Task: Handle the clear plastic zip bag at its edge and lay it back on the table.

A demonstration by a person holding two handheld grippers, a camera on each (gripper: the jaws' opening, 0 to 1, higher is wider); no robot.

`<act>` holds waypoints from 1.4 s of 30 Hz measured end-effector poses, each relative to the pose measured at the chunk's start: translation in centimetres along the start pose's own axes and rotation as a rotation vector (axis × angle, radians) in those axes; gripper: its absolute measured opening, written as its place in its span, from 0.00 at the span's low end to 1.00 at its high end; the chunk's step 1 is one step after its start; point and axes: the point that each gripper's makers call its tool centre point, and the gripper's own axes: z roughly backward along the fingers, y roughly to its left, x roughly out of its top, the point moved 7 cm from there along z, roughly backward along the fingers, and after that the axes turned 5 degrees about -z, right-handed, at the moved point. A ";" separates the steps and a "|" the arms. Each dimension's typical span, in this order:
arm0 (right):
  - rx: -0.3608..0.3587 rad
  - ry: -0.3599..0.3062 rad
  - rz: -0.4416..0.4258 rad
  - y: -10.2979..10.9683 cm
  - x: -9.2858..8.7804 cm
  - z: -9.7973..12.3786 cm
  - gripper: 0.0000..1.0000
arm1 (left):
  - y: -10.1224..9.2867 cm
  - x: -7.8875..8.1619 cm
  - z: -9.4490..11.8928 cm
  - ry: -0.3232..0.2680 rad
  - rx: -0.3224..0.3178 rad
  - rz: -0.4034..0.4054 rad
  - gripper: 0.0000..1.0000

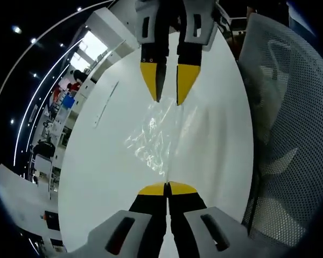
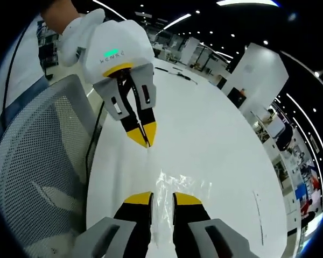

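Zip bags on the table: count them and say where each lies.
1. The clear plastic zip bag lies flat on the white table between the two grippers: the left gripper is shut on one edge, the right gripper open over the opposite edge.

The zip bag [image 1: 157, 141] lies on the table [image 1: 107, 161], apparently between both hand-held grippers.

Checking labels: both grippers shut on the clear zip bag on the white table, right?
Not quite. The left gripper is shut on the clear zip bag, but the right gripper is open, its jaws apart at the bag's other edge, as the right gripper view shows. The bag does lie on the white table.
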 end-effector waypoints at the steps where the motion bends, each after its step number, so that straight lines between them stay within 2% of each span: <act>1: 0.002 0.006 -0.001 0.0 -0.2 -0.1 0.11 | 0.0 0.1 0.1 -0.002 0.001 -0.002 0.00; 7: 0.016 0.035 -0.003 0.4 -0.9 -0.6 0.08 | -0.1 0.3 0.3 -0.006 0.000 -0.007 0.00; 11: 0.026 0.044 -0.034 0.7 -1.1 -0.7 0.00 | -0.1 0.3 0.2 -0.009 0.001 -0.007 0.00; 14: 0.030 0.037 -0.075 0.7 -1.3 -0.9 0.00 | -0.1 0.2 0.1 -0.009 0.001 -0.014 0.00; 22: 0.028 0.042 -0.095 0.7 -1.6 -1.2 0.00 | -0.1 0.3 0.2 -0.022 0.025 -0.054 0.00; 26: 0.016 0.048 -0.102 0.4 -1.8 -1.4 0.00 | 0.1 0.5 0.4 -0.044 0.047 -0.057 0.09; 27: 0.014 0.050 -0.105 0.4 -1.9 -1.4 0.00 | 0.3 0.6 0.6 -0.055 0.070 -0.064 0.13; 31: 0.009 0.052 -0.114 0.2 -1.9 -1.6 0.00 | 0.1 1.5 1.3 -0.090 0.094 -0.069 0.19; 38: 0.012 0.052 -0.119 0.3 -1.9 -1.6 0.00 | -1.5 3.9 1.3 -0.133 0.072 -0.143 0.18; 42: 0.022 0.060 -0.121 0.4 -2.1 -1.7 0.00 | -2.0 5.0 0.9 -0.154 0.059 -0.150 0.17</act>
